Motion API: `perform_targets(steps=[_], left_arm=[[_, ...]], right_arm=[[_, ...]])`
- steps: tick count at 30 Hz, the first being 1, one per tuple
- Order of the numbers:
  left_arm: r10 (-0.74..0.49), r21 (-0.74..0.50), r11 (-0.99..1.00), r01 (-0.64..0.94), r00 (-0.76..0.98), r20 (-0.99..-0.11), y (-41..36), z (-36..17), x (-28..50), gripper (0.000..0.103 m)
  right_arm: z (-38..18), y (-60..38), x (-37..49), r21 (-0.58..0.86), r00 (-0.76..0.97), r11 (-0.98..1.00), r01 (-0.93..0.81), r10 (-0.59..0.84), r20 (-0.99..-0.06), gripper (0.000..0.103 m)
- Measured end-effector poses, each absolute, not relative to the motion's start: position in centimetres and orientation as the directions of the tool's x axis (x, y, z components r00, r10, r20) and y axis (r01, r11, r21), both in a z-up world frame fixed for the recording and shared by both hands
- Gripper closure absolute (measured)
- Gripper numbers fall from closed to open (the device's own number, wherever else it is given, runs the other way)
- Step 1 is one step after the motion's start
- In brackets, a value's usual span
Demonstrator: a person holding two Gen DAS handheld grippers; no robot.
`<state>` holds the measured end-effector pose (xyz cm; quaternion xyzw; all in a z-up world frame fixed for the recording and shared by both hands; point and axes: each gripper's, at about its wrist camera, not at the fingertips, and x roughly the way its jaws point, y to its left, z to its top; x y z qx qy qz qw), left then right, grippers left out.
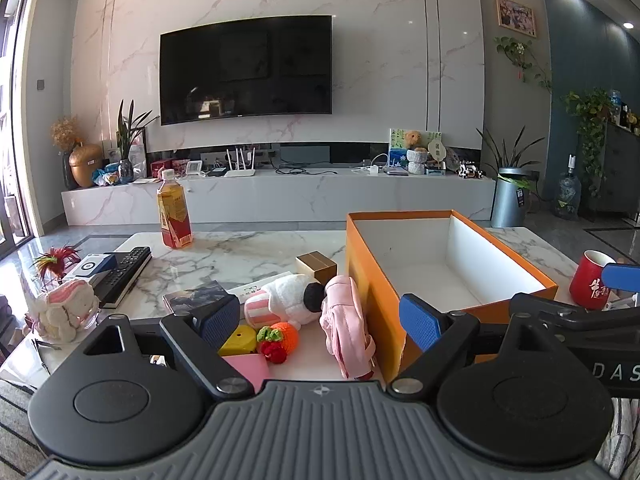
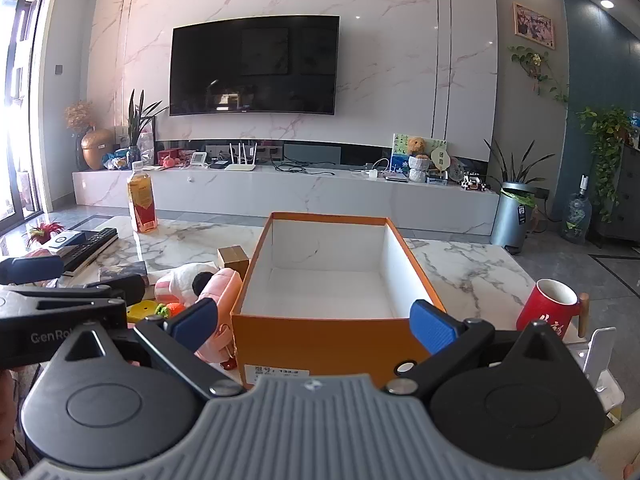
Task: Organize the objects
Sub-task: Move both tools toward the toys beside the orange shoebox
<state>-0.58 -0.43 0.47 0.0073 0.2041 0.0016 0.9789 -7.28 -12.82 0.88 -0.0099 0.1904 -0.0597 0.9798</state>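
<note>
1. State: left gripper (image 1: 320, 322) is spread wide and carries nothing; right gripper (image 2: 314, 322) is likewise released and carries nothing. Both hover just short of the counter (image 1: 240, 256), side by side.
2. Target container: orange box (image 2: 320, 340) sits open on the counter, white inside, nothing in it. It lies dead ahead of the right gripper and to the right of the left one.
3. Loose items sit in a cluster against the box's left wall: pink bag (image 1: 348, 328) touching the wall, white plush (image 1: 288, 300) beside it, crochet fruit (image 1: 278, 340), yellow piece (image 1: 240, 340), pink card (image 1: 246, 366), small brown box (image 1: 317, 266) behind them.
4. Judgement: the step in hand looks like the first pick. The left gripper is best placed, since the cluster is between its fingers' line of sight.
5. Suggested order: pink bag first. It blocks nothing once gone and clears room near the wall. Pinch it across the narrow body, not a strap, so it does not swing.
6. Plush is soft: close on the torso, expect it to squash.
7. Risk: pushing the box sideways while reaching along its wall. The right gripper could steady the near rim.
8. Bottle (image 1: 174, 214), remote (image 1: 124, 276) and red mug (image 2: 546, 312) stand well apart; leave them for later.
</note>
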Motion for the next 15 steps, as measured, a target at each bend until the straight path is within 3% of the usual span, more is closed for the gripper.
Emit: perform_targets(steps=[15], left_arm=[[0.004,0.011,1.0,0.0,0.917,-0.398,-0.43,0.46,-0.47,0.004]], right_arm=[[0.65,-12.73,-7.02,-0.04,0.914,0.995,0.087,-0.096,-0.395,0.001]])
